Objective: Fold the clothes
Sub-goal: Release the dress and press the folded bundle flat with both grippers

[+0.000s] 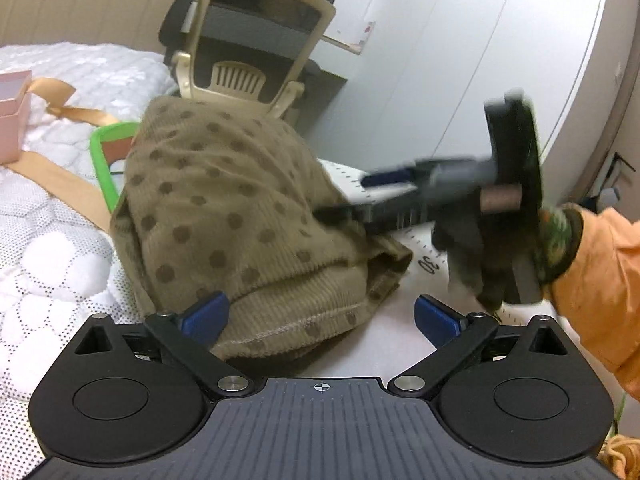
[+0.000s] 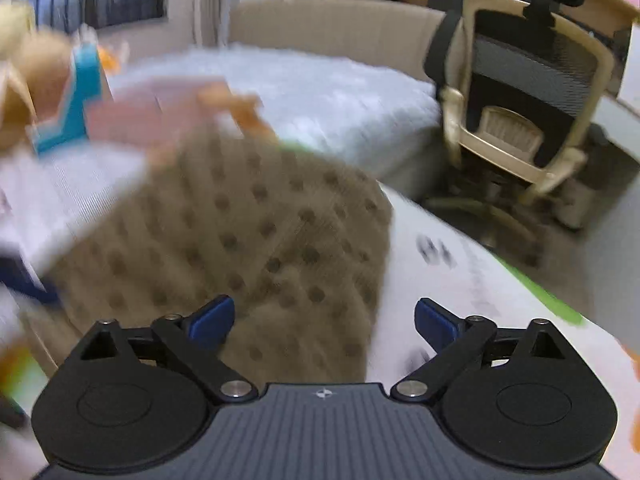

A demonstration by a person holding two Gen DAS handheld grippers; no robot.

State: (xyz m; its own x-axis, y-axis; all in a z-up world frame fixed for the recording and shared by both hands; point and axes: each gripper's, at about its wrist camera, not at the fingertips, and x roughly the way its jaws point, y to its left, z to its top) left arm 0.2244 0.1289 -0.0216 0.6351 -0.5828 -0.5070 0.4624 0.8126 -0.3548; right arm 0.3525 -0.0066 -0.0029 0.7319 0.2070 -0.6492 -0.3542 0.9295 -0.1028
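on the white mat [image 1: 384, 332], dotted brown garment [image 1: 224, 216] lengthwise away, hem nearest; both tools spread.

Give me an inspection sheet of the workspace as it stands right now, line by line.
Surface: white mat with printed ruler marks and a green border, laid on a quilted bed.
Job's things: brown dotted garment, bunched up on the mat.
Clutter: pink box and tan ribbon on the bed.
Grippers: left gripper open at the garment's hem; right gripper open, seen blurred in the left view reaching toward the garment's side.
Cables: nothing seen.
Surroundings: office chair beyond the bed, padded headboard, and an orange sleeve.
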